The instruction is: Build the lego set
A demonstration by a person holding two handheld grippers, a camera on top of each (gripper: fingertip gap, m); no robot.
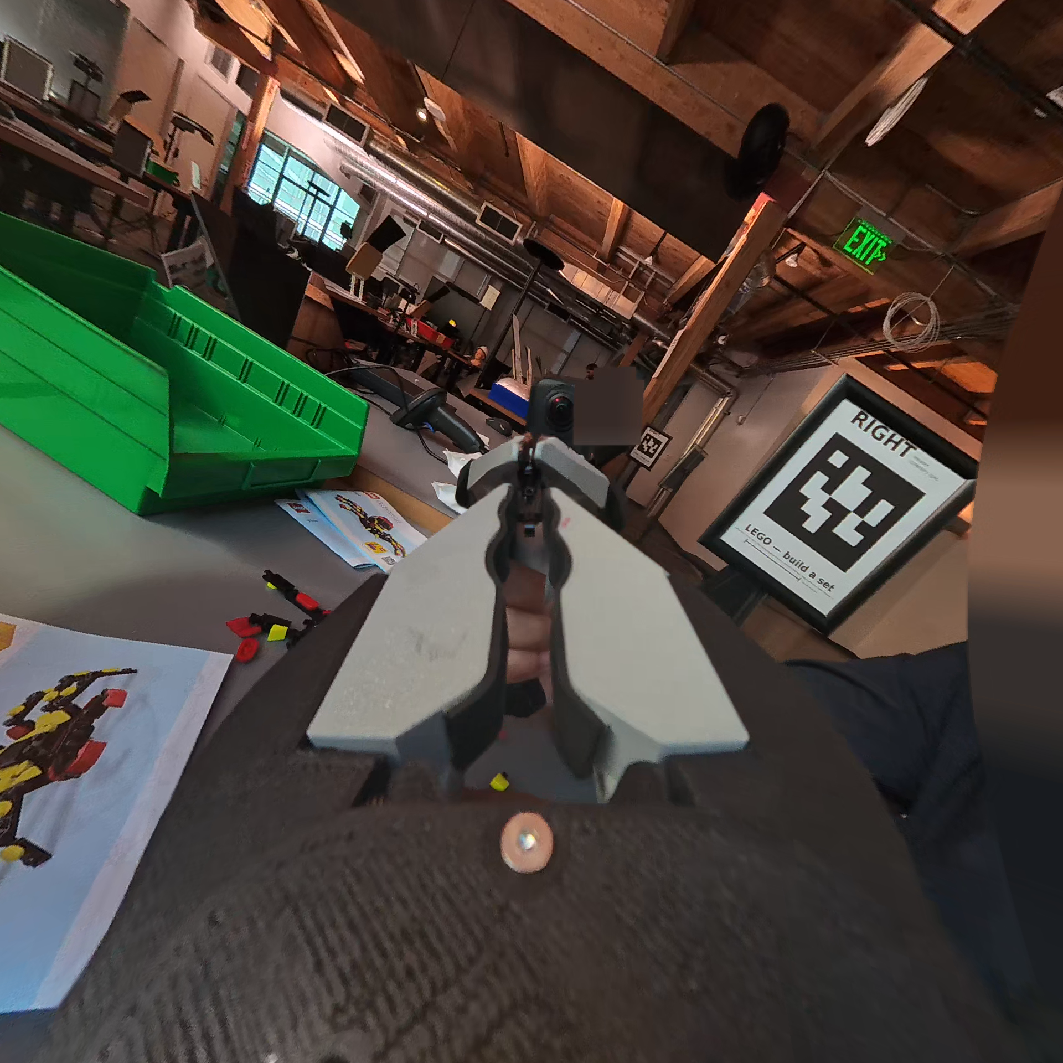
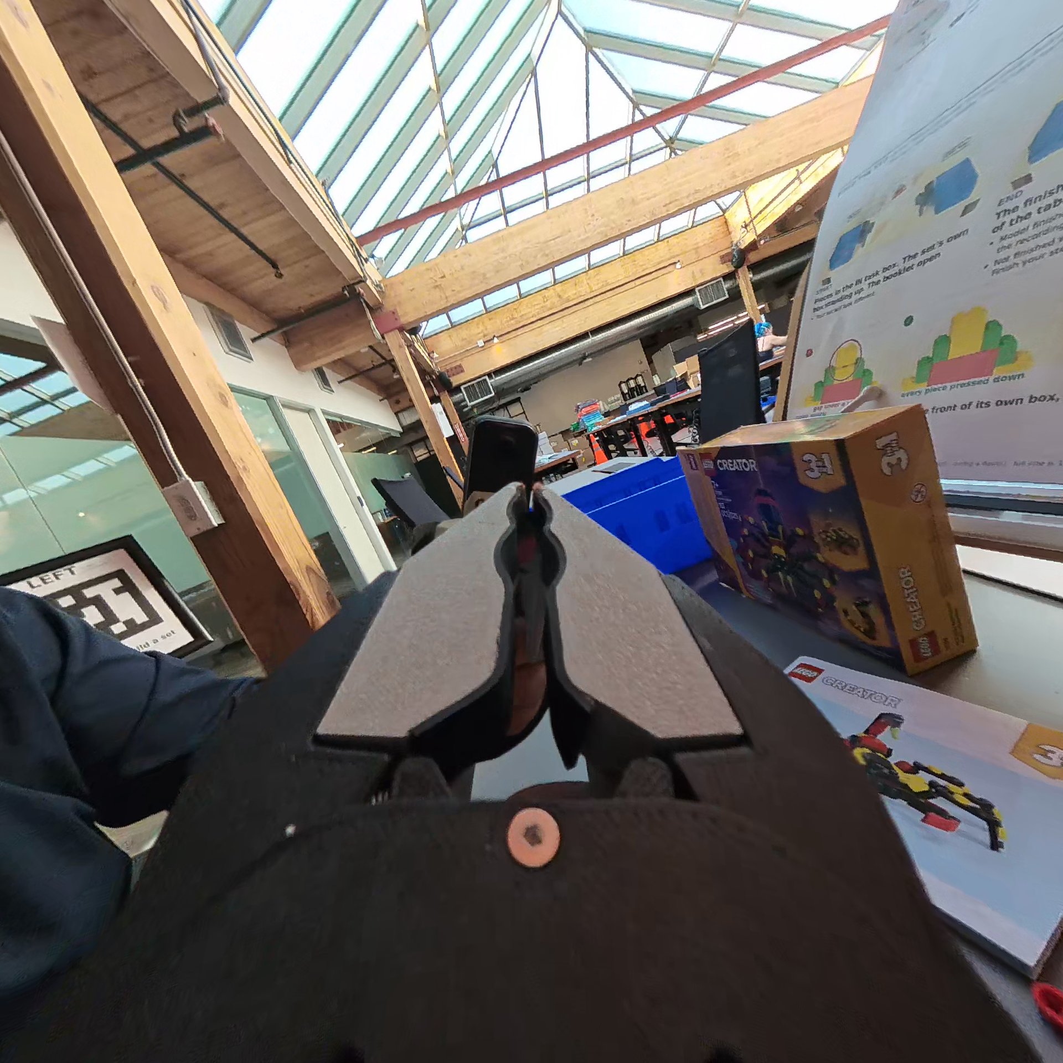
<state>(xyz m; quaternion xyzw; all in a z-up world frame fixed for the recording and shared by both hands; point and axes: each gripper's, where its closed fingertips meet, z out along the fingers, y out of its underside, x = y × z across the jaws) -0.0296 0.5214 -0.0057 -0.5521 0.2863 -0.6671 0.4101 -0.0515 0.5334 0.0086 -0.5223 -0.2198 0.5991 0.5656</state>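
Down under the left claw [image 1: 526, 500], a lone yellow stud [image 1: 499, 781] sits on the grey table [image 1: 115, 552], out of play for now. The left claw is clenched, tips pinching a small dark lego piece [image 1: 526, 489] held up off the table. My read: it is lifted so the two claws can meet nose to nose with room to press.

And there is the right claw [image 2: 530, 500], also drawn tight. A dark sliver with a hint of red shows in its slot, so it seems to grip the same little assembly from the opposite side. One steadies, the other pushes, I'd judge.

Left of and below the left claw, the loose red, black and yellow pieces [image 1: 276, 627] lie scattered within easy reach, next to a printed picture of the model [image 1: 86, 776]. Farther out on that side lie two small booklets [image 1: 356, 526], then the green bin [image 1: 172, 402].

To the right of the right claw, an open booklet [image 2: 920, 805] lies flat where it can be glanced at, and a red piece [image 2: 1050, 1004] peeks in at the frame's edge. Beyond it stands the set's box [image 2: 834, 546], probably upright as a reference, with a blue bin [image 2: 633, 517] behind.

The build looks early: most parts lie loose.
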